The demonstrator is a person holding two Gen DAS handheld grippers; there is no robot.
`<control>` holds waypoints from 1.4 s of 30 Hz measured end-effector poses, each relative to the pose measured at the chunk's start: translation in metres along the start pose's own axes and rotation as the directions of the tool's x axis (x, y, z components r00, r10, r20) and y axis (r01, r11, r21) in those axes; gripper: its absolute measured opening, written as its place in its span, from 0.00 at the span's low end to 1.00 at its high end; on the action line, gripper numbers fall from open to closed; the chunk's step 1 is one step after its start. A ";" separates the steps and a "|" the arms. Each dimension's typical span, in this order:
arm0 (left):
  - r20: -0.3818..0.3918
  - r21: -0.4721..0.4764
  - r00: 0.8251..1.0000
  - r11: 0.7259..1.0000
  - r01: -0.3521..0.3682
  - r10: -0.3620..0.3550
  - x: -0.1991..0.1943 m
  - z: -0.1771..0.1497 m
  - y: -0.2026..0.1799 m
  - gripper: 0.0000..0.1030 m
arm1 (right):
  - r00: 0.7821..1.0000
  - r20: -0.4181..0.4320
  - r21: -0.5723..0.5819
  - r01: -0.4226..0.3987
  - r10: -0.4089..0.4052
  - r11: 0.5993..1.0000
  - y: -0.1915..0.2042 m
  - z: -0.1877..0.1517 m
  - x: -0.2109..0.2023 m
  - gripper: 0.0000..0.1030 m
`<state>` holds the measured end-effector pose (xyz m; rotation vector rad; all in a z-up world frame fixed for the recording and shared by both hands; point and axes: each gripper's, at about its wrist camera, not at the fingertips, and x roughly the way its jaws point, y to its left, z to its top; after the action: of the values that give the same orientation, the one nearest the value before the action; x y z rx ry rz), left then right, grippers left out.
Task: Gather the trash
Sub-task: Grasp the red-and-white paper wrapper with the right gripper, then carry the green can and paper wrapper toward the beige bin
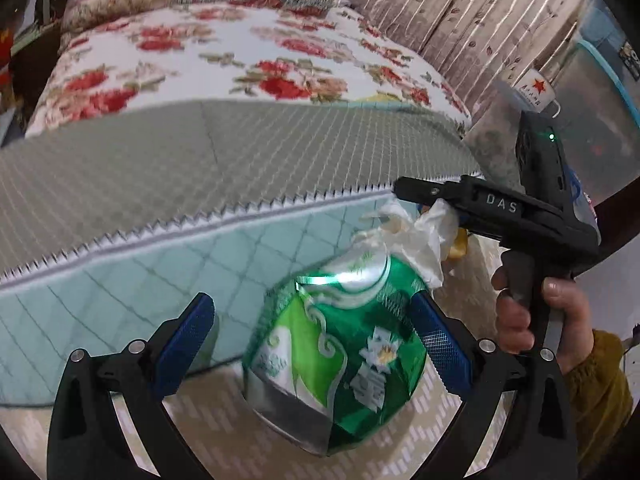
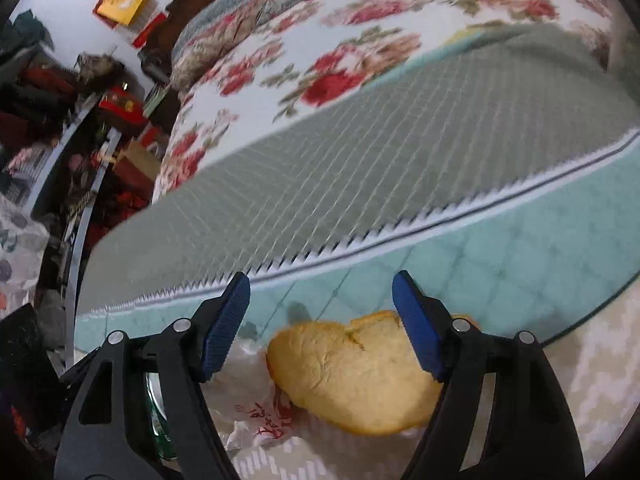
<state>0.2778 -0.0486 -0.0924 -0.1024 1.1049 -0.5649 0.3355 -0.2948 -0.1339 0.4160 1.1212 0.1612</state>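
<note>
Cluttered shelves (image 2: 60, 128) line the far left wall. The bed's grey quilted cover (image 1: 160, 160) and rose-print blanket (image 1: 224, 52) fill the middle (a teal mattress edge (image 2: 520, 248) shows below). On the pale patterned floor (image 1: 224, 420) lies a green can (image 1: 340, 360); the left gripper (image 1: 312, 344) hangs spread wide around it, pads not pressing. Just right, a white plastic bag (image 2: 248, 400) and a bread piece (image 2: 360, 376) lie under the right gripper (image 2: 320, 328), released, right pad at the crust.

You are in a home bedroom, a bed (image 1: 200, 152) with a quilted mattress (image 2: 520, 240) and rose-print blanket (image 1: 240, 52), cluttered shelves (image 2: 80, 140) alongside, patterned floor (image 2: 592, 360) below
</note>
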 end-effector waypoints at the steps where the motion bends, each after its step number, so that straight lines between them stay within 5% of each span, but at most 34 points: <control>1: -0.007 -0.005 1.000 1.000 0.011 -0.011 0.000 -0.004 -0.002 0.91 | 1.000 -0.007 -0.019 -0.010 0.010 1.000 -0.001 -0.004 -0.001 0.70; 11: 0.014 -0.003 1.000 1.000 0.015 -0.015 -0.049 -0.091 -0.030 0.82 | 0.958 -0.164 -0.052 -0.245 0.234 0.968 0.018 -0.097 -0.034 0.59; 13: 0.029 -0.024 0.999 0.999 0.026 -0.025 -0.067 -0.116 -0.030 0.68 | 0.948 -0.170 -0.061 -0.282 0.268 0.958 0.021 -0.121 -0.044 0.59; 16: 0.043 -0.062 0.999 0.998 0.034 -0.031 -0.090 -0.149 -0.024 0.45 | 0.962 -0.100 -0.133 -0.267 0.255 0.955 0.027 -0.154 -0.074 0.61; 23: 0.076 -0.166 0.996 0.985 0.050 -0.038 -0.122 -0.201 -0.007 0.44 | 0.960 0.116 -0.186 -0.233 0.257 0.955 0.028 -0.223 -0.133 0.66; 28: 0.077 -0.197 0.995 0.978 0.074 -0.060 -0.130 -0.216 -0.003 0.47 | 0.961 0.144 -0.144 -0.214 0.234 0.966 0.017 -0.258 -0.144 0.70; 32: 0.086 -0.196 0.993 0.976 0.092 -0.076 -0.131 -0.216 -0.003 0.72 | 0.971 0.129 -0.134 -0.186 0.203 0.973 0.012 -0.269 -0.145 0.71; 42: 0.069 -0.176 0.989 0.974 0.140 -0.129 -0.114 -0.202 -0.006 0.76 | 0.977 0.164 -0.207 -0.101 0.136 0.973 0.028 -0.262 -0.141 0.80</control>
<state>0.0639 0.0407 -0.0903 -0.3515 1.0978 -0.5783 0.0419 -0.2528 -0.1012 0.3132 0.8959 0.3323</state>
